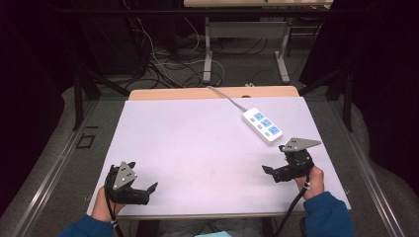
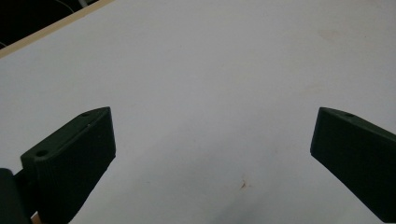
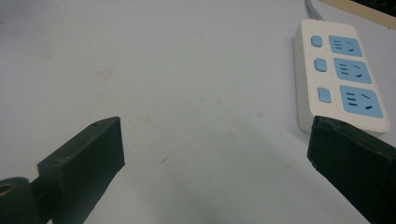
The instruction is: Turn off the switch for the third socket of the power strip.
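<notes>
Hiding pwr strip (image 3: 342,79) corner: R tool (image 3: 215,154).

Tabletop (image 1: 197,143) open — power strip (image 1: 263,125) blocks far-right.

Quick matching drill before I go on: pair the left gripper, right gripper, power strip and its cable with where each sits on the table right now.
Things:
1. left gripper
2. right gripper
3. power strip
4. cable

Places or states:
A. runs from the strip over the table's far edge
B. near left corner, jaws open, nothing between them
C. lies flat on the far right part, white with blue sockets
D. near right side, jaws open, just short of the strip

Pairs: 1-B, 2-D, 3-C, 4-A
</notes>
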A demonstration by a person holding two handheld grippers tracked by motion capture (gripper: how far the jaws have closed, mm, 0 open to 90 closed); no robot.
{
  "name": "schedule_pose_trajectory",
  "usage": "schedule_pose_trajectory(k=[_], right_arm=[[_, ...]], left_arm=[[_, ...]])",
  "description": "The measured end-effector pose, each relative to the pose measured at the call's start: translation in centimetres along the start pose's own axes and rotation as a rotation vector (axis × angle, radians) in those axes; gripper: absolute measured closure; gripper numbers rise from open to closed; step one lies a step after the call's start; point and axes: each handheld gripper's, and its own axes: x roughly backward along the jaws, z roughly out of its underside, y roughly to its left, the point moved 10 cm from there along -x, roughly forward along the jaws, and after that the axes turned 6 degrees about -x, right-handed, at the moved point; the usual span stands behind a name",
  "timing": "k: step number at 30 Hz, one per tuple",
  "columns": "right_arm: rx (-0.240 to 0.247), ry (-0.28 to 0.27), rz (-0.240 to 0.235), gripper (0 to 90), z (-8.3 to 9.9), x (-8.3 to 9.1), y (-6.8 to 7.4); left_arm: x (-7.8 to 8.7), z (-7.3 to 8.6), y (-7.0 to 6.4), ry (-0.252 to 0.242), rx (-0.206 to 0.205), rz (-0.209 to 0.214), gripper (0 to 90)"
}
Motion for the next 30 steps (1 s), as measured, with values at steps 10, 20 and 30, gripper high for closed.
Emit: schedule_pose_trajectory(k=[10, 20, 30], right_arm=[[0.003, 0.022, 0.013, 3.4, -0.8, -0.8, -0.9], [-0.008, 0.014, 0.028, 3.6, -1.9, -1.2, -2.1], [-0.009, 0.018, 0.029, 3.9, -3.0, -1.8, -3.5]], left_arm=[[0.1, -0.2, -0.1, -0.008, -0.014, 0.005, 0.2], [-0.2, -0.2, -0.1, -0.003, -0.012, 0.008, 0.2], [-0.3, -0.4, -0.3, -0.005, -0.020, 0.014, 0.2]])
